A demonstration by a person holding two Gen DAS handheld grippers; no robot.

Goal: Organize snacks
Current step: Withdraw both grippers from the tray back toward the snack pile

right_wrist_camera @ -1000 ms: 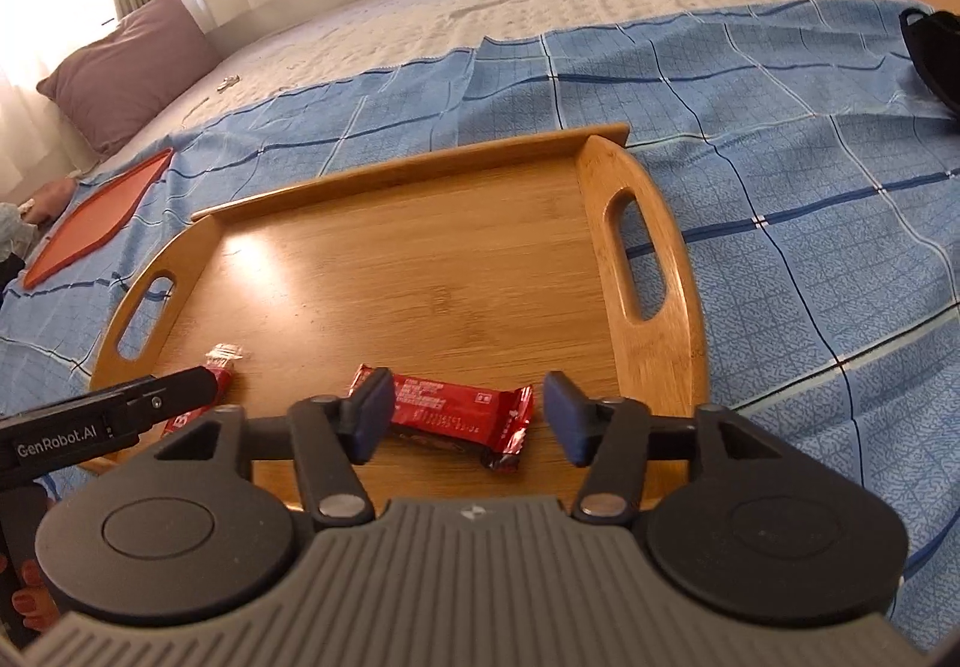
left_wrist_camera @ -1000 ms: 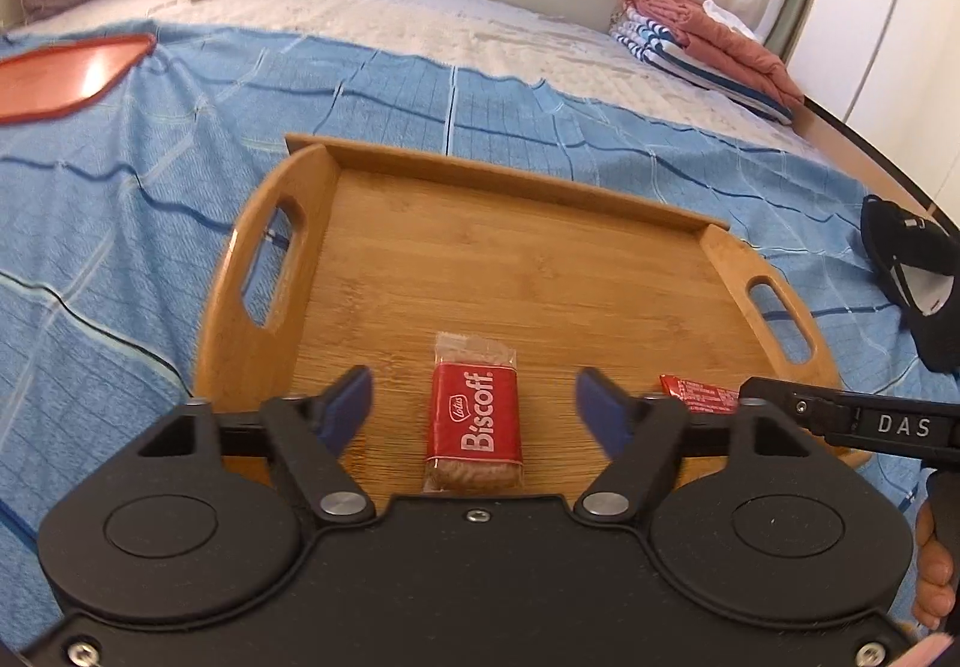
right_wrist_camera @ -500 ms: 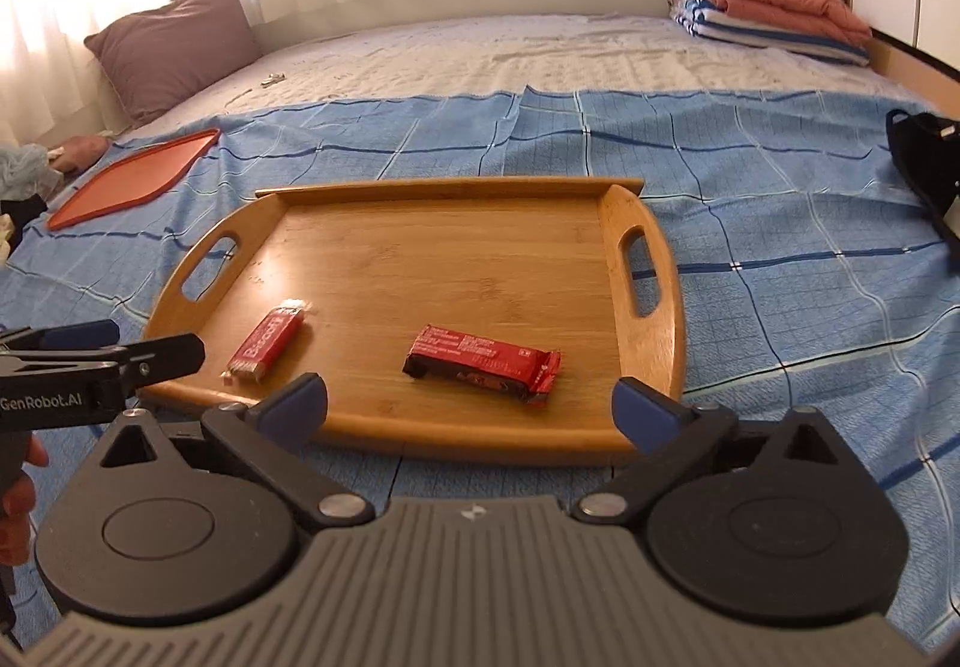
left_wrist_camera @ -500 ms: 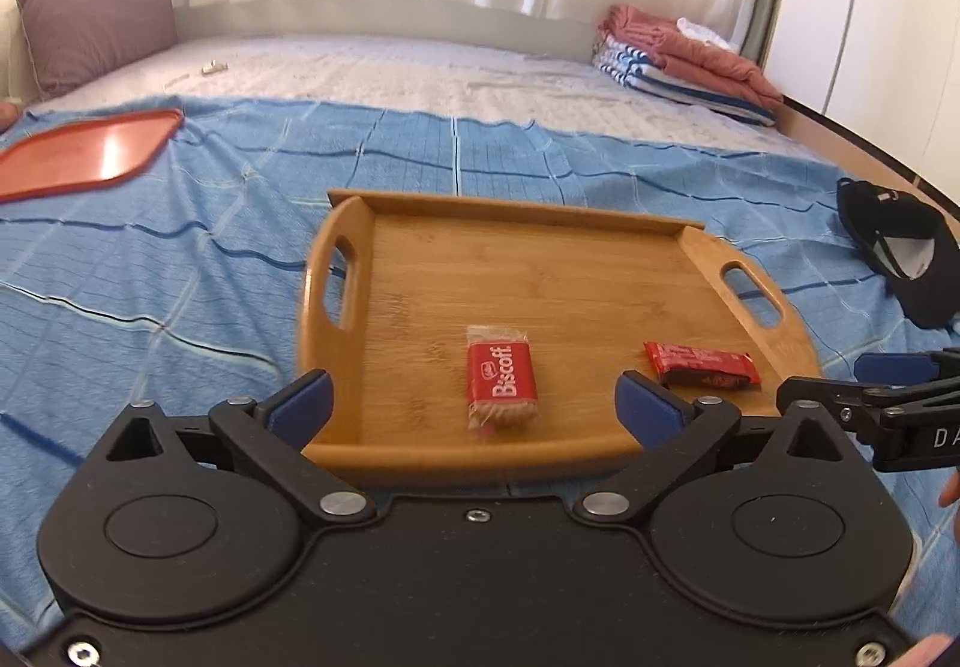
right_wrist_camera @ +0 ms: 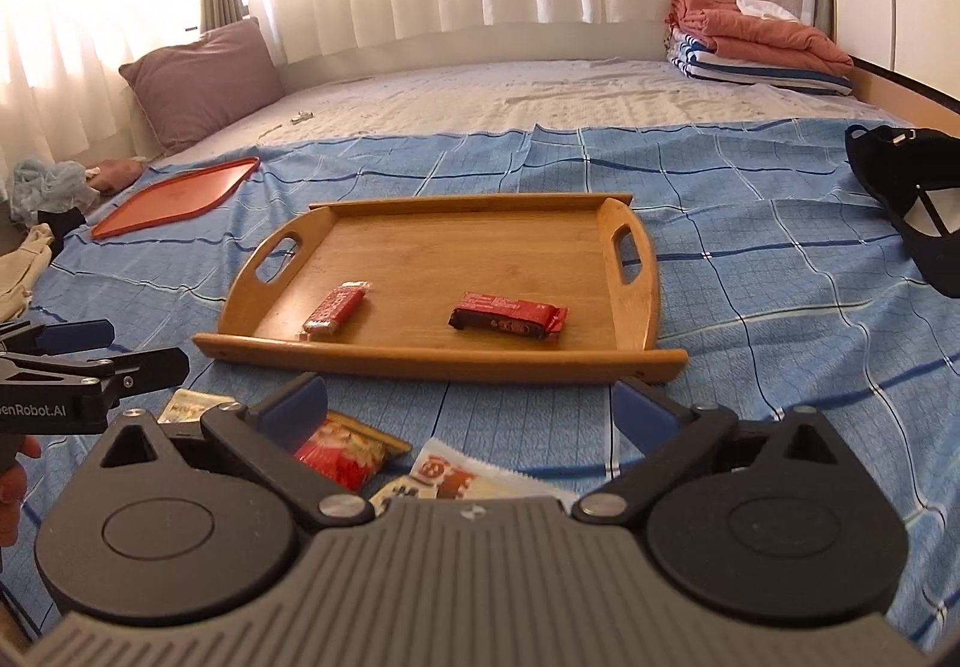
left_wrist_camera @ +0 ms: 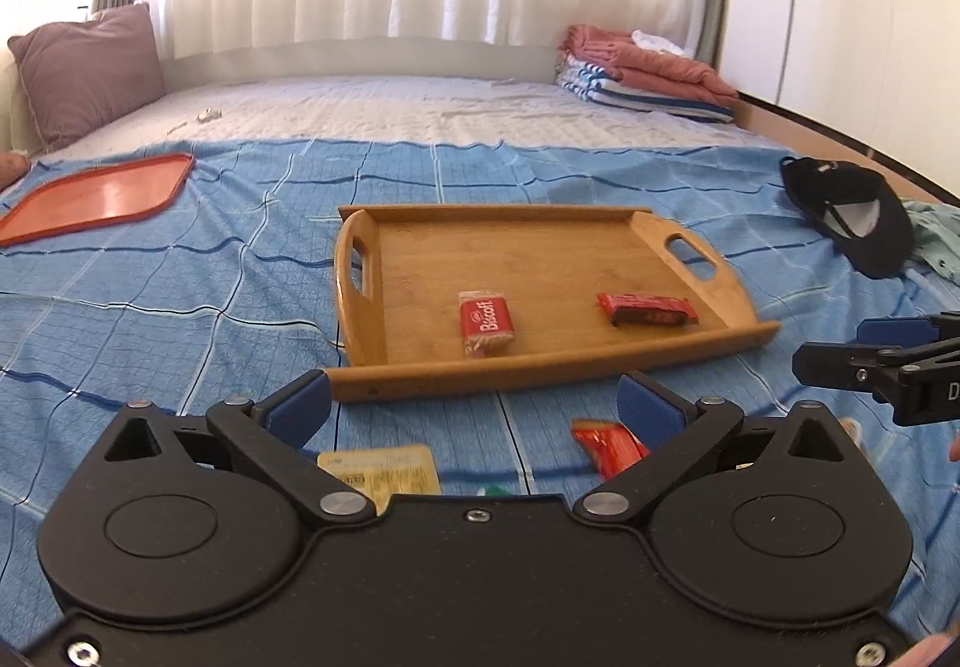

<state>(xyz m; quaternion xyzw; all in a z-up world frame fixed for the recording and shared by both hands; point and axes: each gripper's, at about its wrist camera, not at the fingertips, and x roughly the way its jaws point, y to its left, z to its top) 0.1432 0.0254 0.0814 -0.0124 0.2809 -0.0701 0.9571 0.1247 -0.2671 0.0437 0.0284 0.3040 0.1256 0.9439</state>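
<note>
In the left wrist view, the left gripper has its blue-padded jaws spread wide and released, with nothing between them. It hovers over the blue checked bedspread, just before the near edge of the rectangular wooden tray with two handle holes. On the tray, a red Biscoff biscuit packet lies near the middle of the near edge, and a dark red wrapped chocolate bar lies toward the right handle, apart from the packet. On the bedspread under the gripper lie a yellow snack packet and an orange-red snack packet. A flat orange plastic tray lies near the left edge of the bed, and a black cap near the right edge.

In the right wrist view, the right gripper is also wide apart and grasps nothing. The same wooden tray lies ahead with the biscuit packet left and the chocolate bar right. Below the jaws lie a red snack bag and a white printed snack packet. The left gripper shows at the left edge.
</note>
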